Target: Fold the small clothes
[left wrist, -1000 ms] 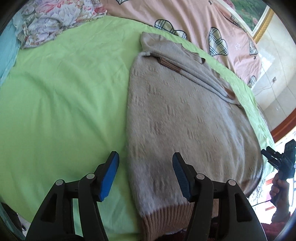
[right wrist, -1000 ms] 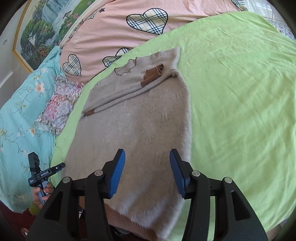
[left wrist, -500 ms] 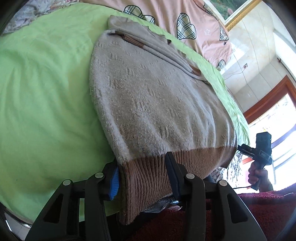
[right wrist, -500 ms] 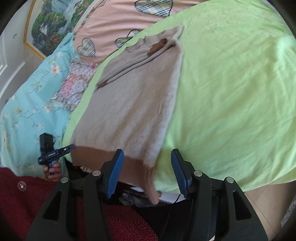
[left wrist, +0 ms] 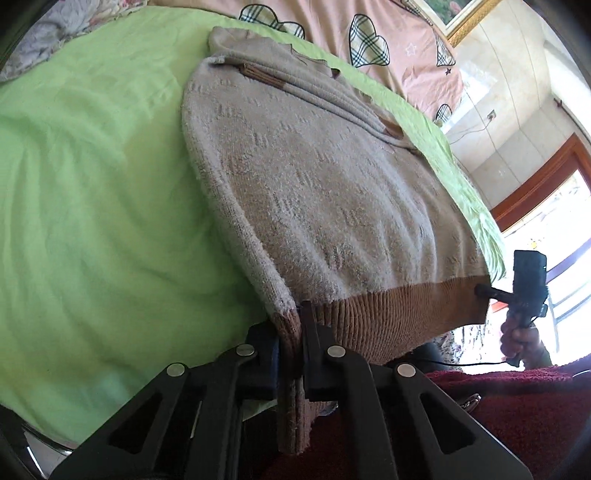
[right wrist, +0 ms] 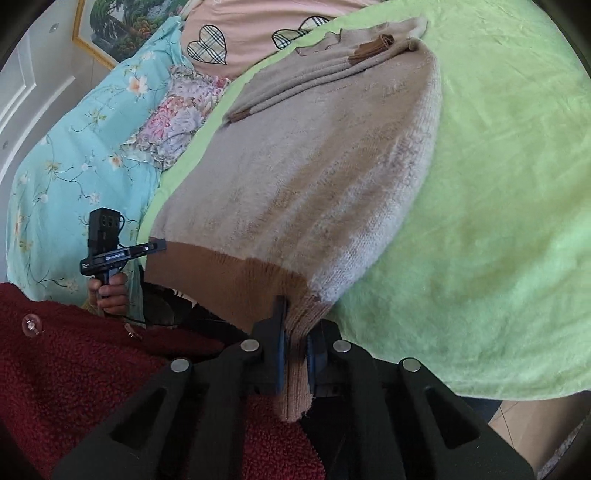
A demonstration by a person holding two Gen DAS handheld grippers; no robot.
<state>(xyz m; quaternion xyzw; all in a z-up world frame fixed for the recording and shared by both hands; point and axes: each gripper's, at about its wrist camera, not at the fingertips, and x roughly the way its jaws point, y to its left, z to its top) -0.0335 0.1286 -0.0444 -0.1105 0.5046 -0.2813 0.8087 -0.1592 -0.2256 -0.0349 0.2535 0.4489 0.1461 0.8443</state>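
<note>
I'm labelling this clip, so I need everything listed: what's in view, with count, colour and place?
sweater: one, beige with brown hem, flat on the bed, sleeves folded across its far end
sheet: one, light green, under the sweater
quilt: one, pink with plaid hearts, far end
floral bedding: turquoise, beside the sheet
painting: one, gold-framed, on the wall
left gripper: black, shut on the hem's corner
right gripper: black, shut on the other corner
red garment: on the person

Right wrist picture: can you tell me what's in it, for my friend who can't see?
The right hand-held gripper is shut on a corner of the brown ribbed hem of a fuzzy beige knitted sweater lying on a light green bedsheet. To the left, a hand holds the left hand-held gripper at the hem's other corner.
</note>
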